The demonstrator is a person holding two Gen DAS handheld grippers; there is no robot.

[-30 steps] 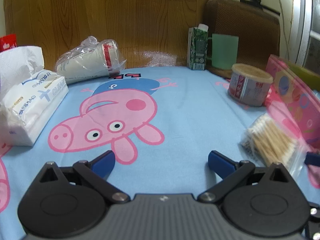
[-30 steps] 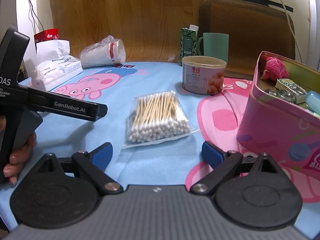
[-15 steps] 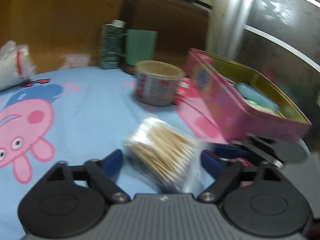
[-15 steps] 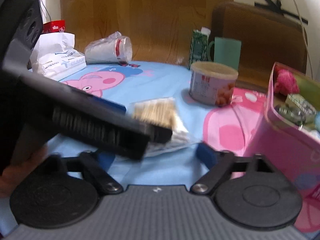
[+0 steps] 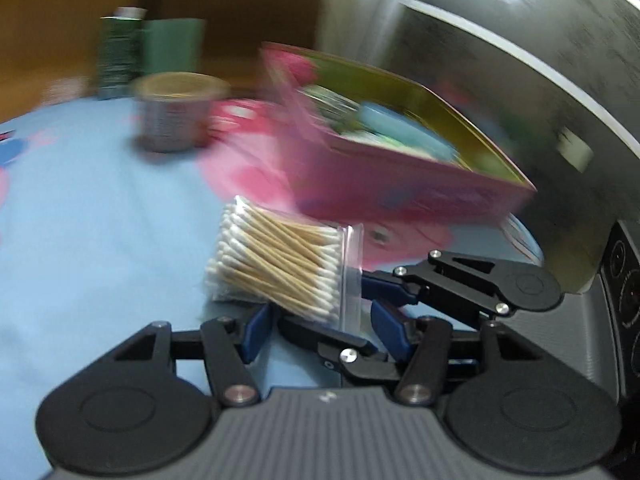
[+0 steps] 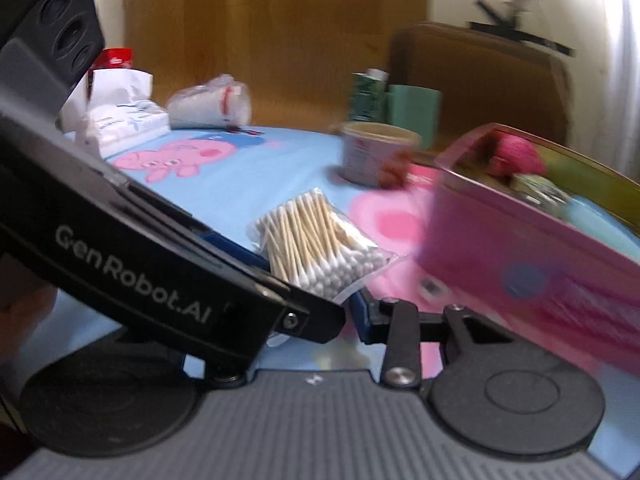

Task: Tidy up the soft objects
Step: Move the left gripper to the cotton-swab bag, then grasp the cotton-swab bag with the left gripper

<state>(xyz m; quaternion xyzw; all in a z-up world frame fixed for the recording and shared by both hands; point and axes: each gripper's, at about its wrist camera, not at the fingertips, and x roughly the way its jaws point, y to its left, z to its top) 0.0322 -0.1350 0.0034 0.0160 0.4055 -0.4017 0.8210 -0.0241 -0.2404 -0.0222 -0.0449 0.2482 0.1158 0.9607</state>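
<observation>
Both claws crowd cotton swab bag (image 5: 280,264) beside pink tin (image 5: 400,176).

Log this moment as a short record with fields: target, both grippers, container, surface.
target: bag of cotton swabs, lying on the cloth
left gripper: jaws open, one on each side of the bag's near end
right gripper: jaws nearly together at the bag's sealed edge; grip cannot be confirmed
container: pink tin, open, already holding items, beside the bag
surface: blue cartoon tablecloth
</observation>
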